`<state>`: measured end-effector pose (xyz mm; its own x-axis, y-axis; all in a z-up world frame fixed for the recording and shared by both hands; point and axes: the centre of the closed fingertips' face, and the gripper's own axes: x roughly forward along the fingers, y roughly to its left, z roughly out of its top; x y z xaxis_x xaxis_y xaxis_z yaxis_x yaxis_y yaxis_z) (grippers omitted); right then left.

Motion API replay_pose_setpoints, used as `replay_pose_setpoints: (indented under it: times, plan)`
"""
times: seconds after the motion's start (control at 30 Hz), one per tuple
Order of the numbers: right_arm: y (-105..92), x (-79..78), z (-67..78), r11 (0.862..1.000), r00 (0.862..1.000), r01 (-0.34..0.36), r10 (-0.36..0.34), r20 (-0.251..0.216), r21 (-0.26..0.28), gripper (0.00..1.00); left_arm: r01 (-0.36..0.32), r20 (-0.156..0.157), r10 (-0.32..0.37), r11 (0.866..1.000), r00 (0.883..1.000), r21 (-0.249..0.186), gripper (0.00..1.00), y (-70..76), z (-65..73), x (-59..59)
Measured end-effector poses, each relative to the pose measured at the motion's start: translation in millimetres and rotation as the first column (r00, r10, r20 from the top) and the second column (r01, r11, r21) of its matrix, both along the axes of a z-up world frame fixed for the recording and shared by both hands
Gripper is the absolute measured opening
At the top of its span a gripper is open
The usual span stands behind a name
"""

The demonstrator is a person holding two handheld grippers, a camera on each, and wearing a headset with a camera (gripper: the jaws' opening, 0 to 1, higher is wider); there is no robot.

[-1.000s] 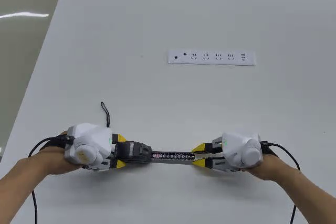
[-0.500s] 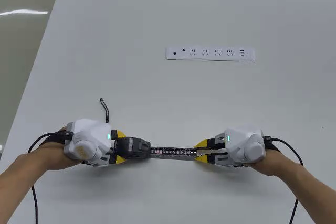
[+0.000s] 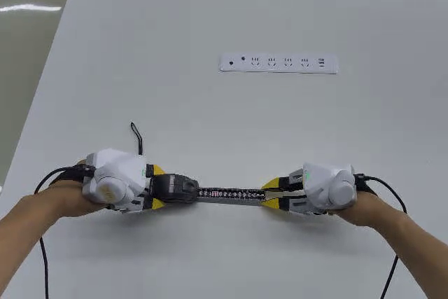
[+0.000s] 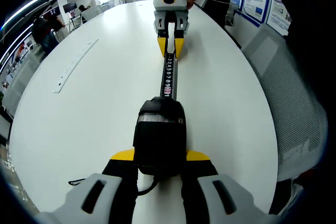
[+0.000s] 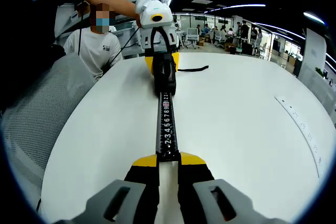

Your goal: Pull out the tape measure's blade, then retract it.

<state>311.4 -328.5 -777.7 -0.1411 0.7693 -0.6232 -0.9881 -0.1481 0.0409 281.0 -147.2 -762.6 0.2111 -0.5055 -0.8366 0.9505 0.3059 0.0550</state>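
The black tape measure case lies on the white table, and my left gripper is shut on its rear end. Its blade runs out to the right, black with white numerals. My right gripper is shut on the blade's tip. In the left gripper view the case sits between the yellow pads, and the blade runs ahead to the right gripper. From the right gripper view the blade leads back to the case. A black strap trails behind the case.
A white power strip lies farther back on the table. The table's left edge drops to a grey floor. Black cables trail from both grippers. People sit beyond the table in the right gripper view.
The two grippers have drawn a little farther apart, and more of the blade shows between the case and the right gripper. The head camera has shifted slightly.
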Motion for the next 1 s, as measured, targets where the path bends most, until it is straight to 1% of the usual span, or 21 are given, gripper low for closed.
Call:
replay_pose_setpoints:
  times: [1.0]
  plan:
    - [-23.2, 6.5, 1.7, 1.0, 1.0, 0.003, -0.003, -0.001, -0.014, 0.09, -0.004, -0.003, 0.004, 1.0, 1.0, 0.009, 0.27, -0.1, 0.6, 0.2]
